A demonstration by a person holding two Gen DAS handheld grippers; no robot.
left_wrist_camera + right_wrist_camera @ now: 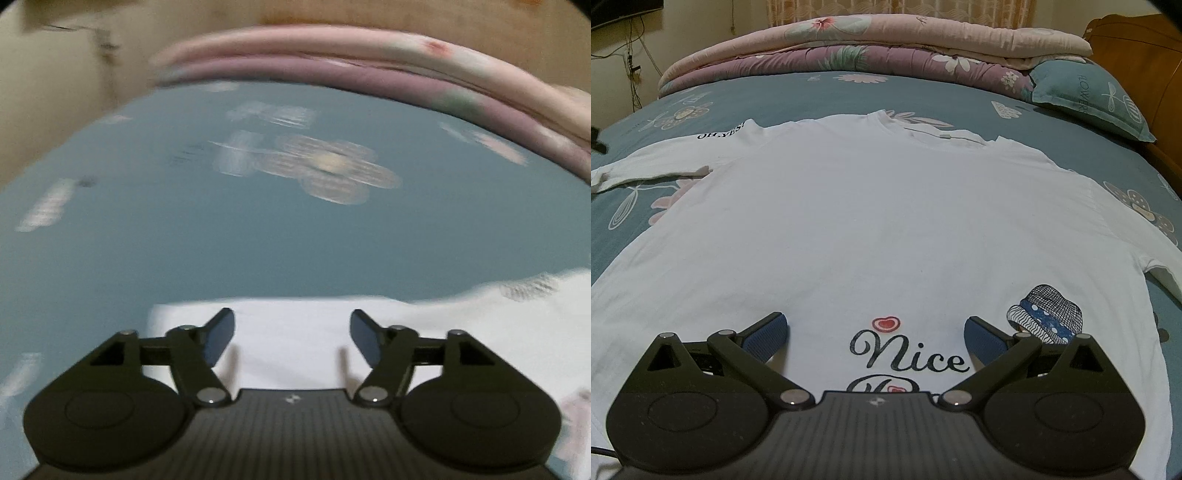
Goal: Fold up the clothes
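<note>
1. The right gripper [875, 332], nearest, hangs with jaws spread and empty over the "Nice" print.
2. The white T-shirt [849, 221] lies flat on the blue floral bedsheet [798, 96].
3. The left gripper [292, 332] is parted, holding nothing, above a white cloth edge.

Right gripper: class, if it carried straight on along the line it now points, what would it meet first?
Most likely the white T-shirt spread on the bed: the right gripper, open, points down at the fabric near the "Nice" print. Nothing else lies between, though depth is uncertain.
</note>
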